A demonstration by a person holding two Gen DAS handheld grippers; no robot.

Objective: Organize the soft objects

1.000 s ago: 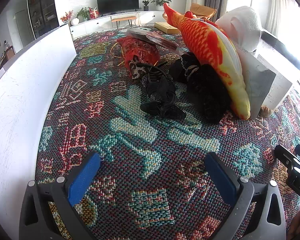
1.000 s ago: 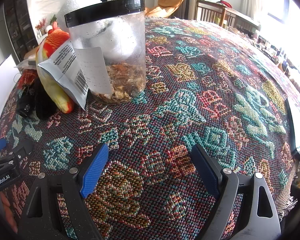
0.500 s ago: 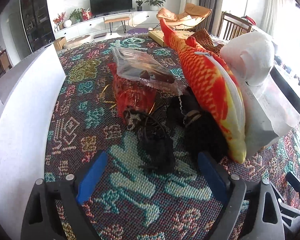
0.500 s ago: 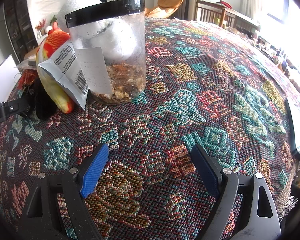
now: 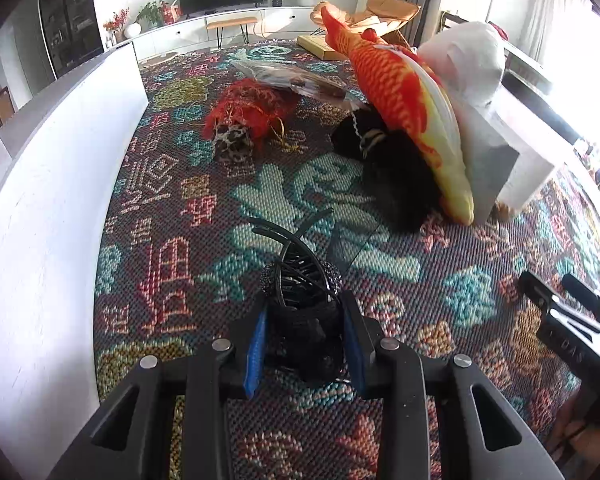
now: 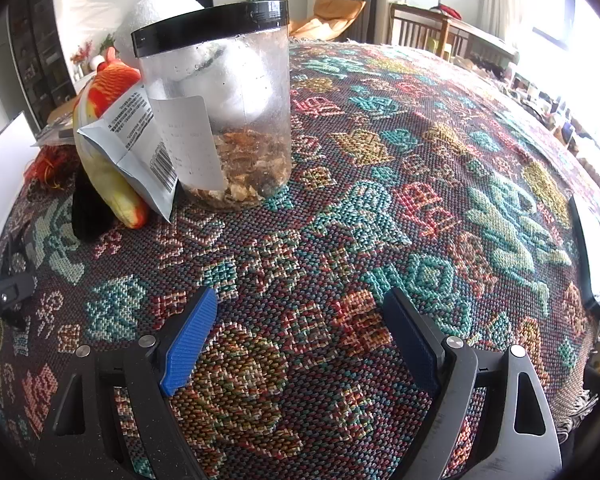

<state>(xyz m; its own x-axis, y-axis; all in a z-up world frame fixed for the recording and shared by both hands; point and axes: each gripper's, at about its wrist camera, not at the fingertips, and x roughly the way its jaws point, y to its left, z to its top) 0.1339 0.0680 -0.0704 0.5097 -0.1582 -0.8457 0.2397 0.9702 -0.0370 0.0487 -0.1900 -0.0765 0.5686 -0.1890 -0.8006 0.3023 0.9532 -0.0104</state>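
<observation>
Your left gripper [image 5: 304, 336] clamped shut on the black hair clip bundle [image 5: 300, 304], pulled it clear of the fish plush [image 5: 404, 108]; open cloth [image 5: 440, 280] lay near that plush. Your right gripper [image 6: 300, 340] stayed gaping, empty.

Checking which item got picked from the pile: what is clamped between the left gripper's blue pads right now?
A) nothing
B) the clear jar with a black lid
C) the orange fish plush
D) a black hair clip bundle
D: the left gripper has its pads pressed on the black hair clip bundle, while the orange fish plush lies back in the pile.
</observation>
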